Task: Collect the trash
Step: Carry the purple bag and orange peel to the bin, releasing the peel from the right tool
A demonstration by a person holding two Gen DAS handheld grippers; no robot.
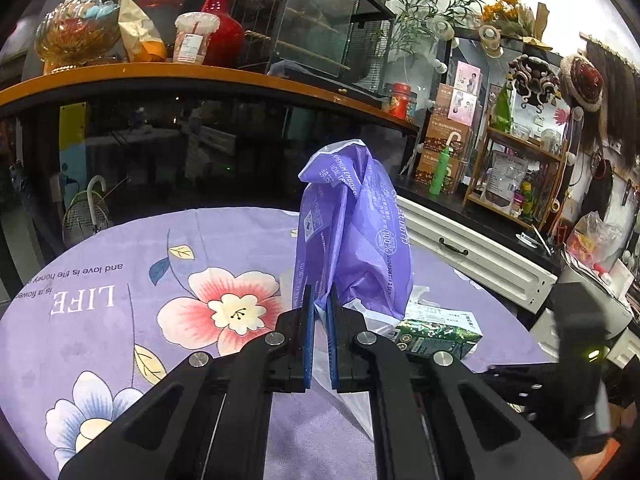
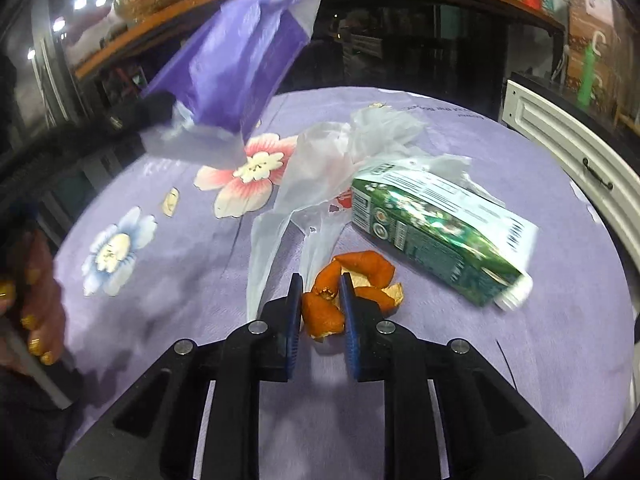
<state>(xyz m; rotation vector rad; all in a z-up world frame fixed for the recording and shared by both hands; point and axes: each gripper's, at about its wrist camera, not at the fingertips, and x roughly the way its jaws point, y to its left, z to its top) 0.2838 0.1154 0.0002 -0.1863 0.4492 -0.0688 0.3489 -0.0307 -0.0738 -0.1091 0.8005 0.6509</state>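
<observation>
Left wrist view. Left gripper (image 1: 320, 322) at lower centre, its blue ribbed jaws nearly together, pinching the thin clear-white end of a purple tissue wrapper (image 1: 354, 232). The wrapper is crinkled glossy film with white print; it stands up from the jaws to mid-frame. Below it is the desk (image 1: 120, 320), round, covered in soft lilac cloth printed with flowers and the word "LIFE". Just right of the jaws lies a green carton (image 1: 436, 336), boxy and shiny, on its side. A black part of the right gripper (image 1: 576, 320) shows blurred at the right edge. Upper left: an orange-edged shelf (image 1: 200, 74) with a glass bowl, a red vase and a lidded cup.

Right wrist view. Right gripper (image 2: 320, 294) at lower centre, jaws closed on curled orange peel (image 2: 324, 312), matt and leathery with pale pith; more peel (image 2: 368, 270) lies just beyond on the cloth. Centre: a limp translucent plastic bag (image 2: 320, 168), rumpled, trailing down to the peel. Right: the green carton (image 2: 436, 232), white cap toward lower right. Upper left: the purple wrapper (image 2: 236, 68), blurred, hanging off the left gripper. A hand (image 2: 36, 300) at left edge.
</observation>
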